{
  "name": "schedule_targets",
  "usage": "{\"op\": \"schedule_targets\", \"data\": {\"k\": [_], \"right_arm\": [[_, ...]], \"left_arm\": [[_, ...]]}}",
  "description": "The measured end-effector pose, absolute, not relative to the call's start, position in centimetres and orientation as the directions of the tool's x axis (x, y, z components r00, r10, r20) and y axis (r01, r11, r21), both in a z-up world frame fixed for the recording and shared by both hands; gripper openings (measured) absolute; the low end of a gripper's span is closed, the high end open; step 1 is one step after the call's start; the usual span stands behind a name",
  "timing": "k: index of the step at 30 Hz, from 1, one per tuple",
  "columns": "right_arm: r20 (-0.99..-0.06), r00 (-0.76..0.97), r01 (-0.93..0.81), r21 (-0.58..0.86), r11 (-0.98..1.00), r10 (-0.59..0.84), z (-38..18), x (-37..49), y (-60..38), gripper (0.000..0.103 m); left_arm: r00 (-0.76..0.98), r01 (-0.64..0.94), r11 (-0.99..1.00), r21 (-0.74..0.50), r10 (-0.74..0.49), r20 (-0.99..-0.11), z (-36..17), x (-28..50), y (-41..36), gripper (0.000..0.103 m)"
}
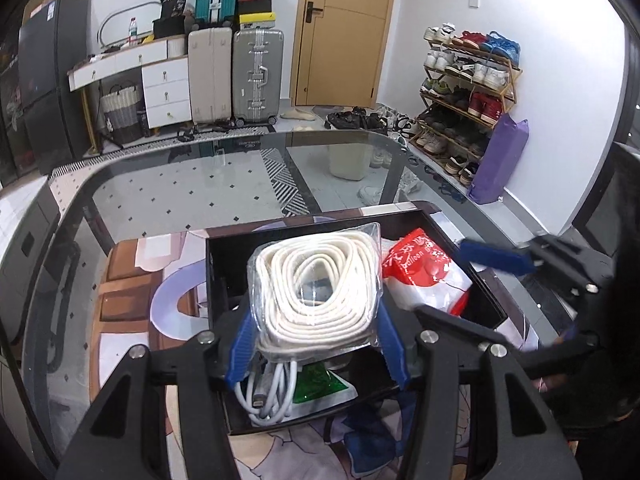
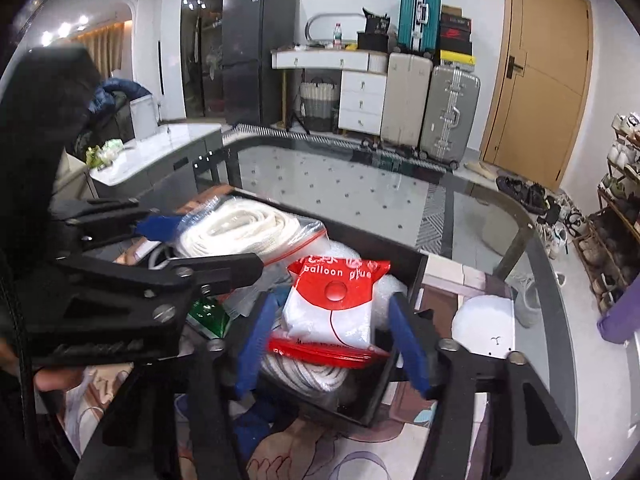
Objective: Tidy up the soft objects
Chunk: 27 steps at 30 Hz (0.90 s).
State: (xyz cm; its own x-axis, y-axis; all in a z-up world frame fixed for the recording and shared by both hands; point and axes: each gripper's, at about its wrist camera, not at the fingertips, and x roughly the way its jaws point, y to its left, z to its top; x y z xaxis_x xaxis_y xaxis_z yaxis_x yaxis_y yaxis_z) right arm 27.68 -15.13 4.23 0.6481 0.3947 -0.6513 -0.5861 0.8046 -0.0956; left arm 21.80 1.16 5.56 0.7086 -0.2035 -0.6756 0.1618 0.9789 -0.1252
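A clear zip bag of coiled white rope [image 1: 316,280] hangs over the black box [image 1: 212,272], and my left gripper [image 1: 316,308] is shut on its two sides with the blue pads pressing in. That bag [image 2: 240,224] also shows at the left of the right wrist view, beside a left finger [image 2: 160,227]. A red and white "balloon glue" bag [image 2: 336,304] lies in the box [image 2: 376,396] between the jaws of my right gripper [image 2: 335,298], which is open with a gap on each side. One of its fingers [image 1: 492,256] reaches in from the right.
Also in the box are a white cable [image 1: 264,396], a green packet [image 1: 316,384] and more white rope [image 2: 304,372]. The box stands on a printed mat [image 1: 128,280] on a glass table [image 1: 200,184]. A white round object [image 2: 484,320] lies right of the box.
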Motion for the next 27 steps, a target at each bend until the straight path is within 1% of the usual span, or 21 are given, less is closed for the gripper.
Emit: {"op": "schedule_targets", "data": {"k": [1, 2, 6, 10, 11, 12, 14, 15, 18, 20, 24, 27], "right_arm": [[-0.640, 0.659, -0.581, -0.100, 0.808, 0.395, 4.5, 27.4, -15.4, 0.083], [-0.625, 0.674, -0.572, -0.106, 0.813, 0.393, 4.7, 27.1, -15.7, 0.087], [-0.610, 0.696, -0.540, -0.098, 0.836, 0.378, 5.3, 26.7, -16.9, 0.088], [-0.600, 0.715, -0.507, -0.090, 0.857, 0.359, 5.6, 26.3, -18.1, 0.091], [-0.597, 0.720, -0.497, -0.088, 0.863, 0.354, 5.6, 26.1, -18.5, 0.092], [-0.593, 0.726, -0.489, -0.087, 0.868, 0.349, 5.7, 25.9, -18.8, 0.093], [-0.579, 0.741, -0.465, -0.076, 0.882, 0.341, 5.9, 25.6, -19.5, 0.097], [-0.575, 0.743, -0.460, -0.065, 0.886, 0.343, 6.0, 25.5, -19.8, 0.098], [-0.563, 0.746, -0.452, -0.035, 0.891, 0.356, 6.3, 25.1, -20.9, 0.100], [-0.559, 0.747, -0.450, -0.026, 0.893, 0.360, 6.3, 24.8, -21.0, 0.102], [-0.557, 0.744, -0.461, -0.027, 0.887, 0.370, 5.7, 23.9, -20.5, 0.102], [-0.533, 0.758, -0.471, -0.047, 0.881, 0.377, 5.3, 22.8, -19.7, 0.102]], "left_arm": [[0.708, 0.160, 0.980, -0.121, -0.199, -0.678, 5.5, 21.8, 1.1, 0.054], [0.707, 0.163, 0.980, -0.110, -0.194, -0.680, 5.4, 21.8, 1.0, 0.054], [0.718, 0.157, 0.987, -0.044, -0.144, -0.681, 4.8, 21.5, 0.1, 0.055], [0.735, 0.148, 0.989, 0.011, -0.102, -0.671, 4.3, 21.3, -0.4, 0.058], [0.739, 0.144, 0.990, 0.006, -0.104, -0.665, 4.3, 21.2, -0.5, 0.060], [0.738, 0.145, 0.989, -0.003, -0.111, -0.665, 4.3, 21.2, -0.3, 0.065], [0.738, 0.149, 0.989, -0.025, -0.128, -0.663, 4.5, 20.9, -0.2, 0.072], [0.742, 0.151, 0.988, -0.029, -0.132, -0.657, 4.7, 20.5, -0.2, 0.081], [0.754, 0.153, 0.986, -0.064, -0.158, -0.638, 5.4, 19.4, 0.2, 0.100], [0.774, 0.146, 0.985, -0.089, -0.170, -0.609, 6.0, 18.2, 0.7, 0.103], [0.809, 0.122, 0.988, -0.097, -0.155, -0.566, 6.4, 16.3, 1.6, 0.103], [0.823, 0.097, 0.992, -0.080, -0.126, -0.554, 6.0, 15.4, 2.2, 0.103]]}}
